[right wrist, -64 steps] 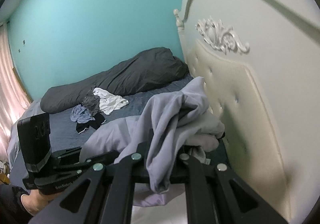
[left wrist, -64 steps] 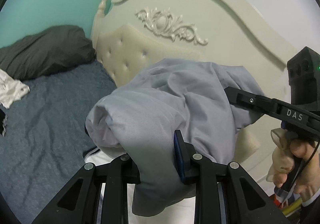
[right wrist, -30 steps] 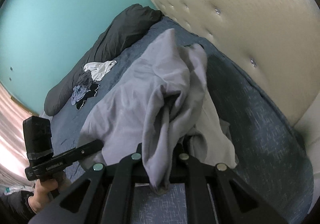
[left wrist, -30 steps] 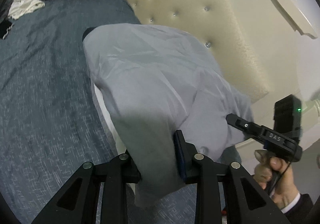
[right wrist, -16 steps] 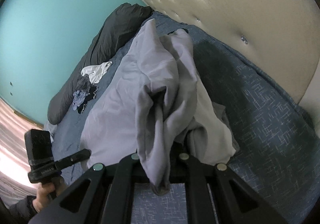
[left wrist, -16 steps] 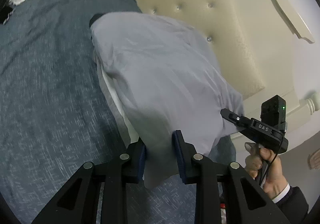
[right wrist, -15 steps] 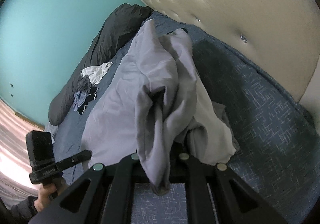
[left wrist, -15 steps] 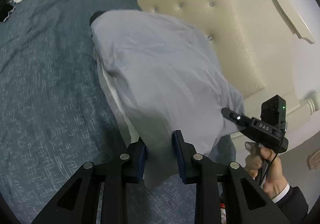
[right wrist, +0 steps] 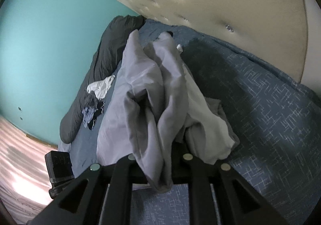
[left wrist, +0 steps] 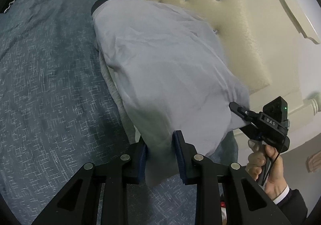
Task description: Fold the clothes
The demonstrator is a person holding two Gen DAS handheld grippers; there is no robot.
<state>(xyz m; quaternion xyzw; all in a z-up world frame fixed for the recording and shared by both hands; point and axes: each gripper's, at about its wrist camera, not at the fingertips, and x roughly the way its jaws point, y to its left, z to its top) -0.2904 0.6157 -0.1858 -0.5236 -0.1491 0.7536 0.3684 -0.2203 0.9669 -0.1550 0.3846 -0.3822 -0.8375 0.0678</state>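
Both tongs, left [left wrist: 160, 156] and right [right wrist: 158, 166], are pinching the grey garment [left wrist: 164, 60] closed; keeping its edge taut while lowering onto the bed [left wrist: 50, 84] should help

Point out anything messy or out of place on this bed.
A small heap of crumpled clothes lies loose on the blue bedspread beside the dark duvet roll. The grey garment, gripped by the left gripper and right gripper, is bunched, not flat.
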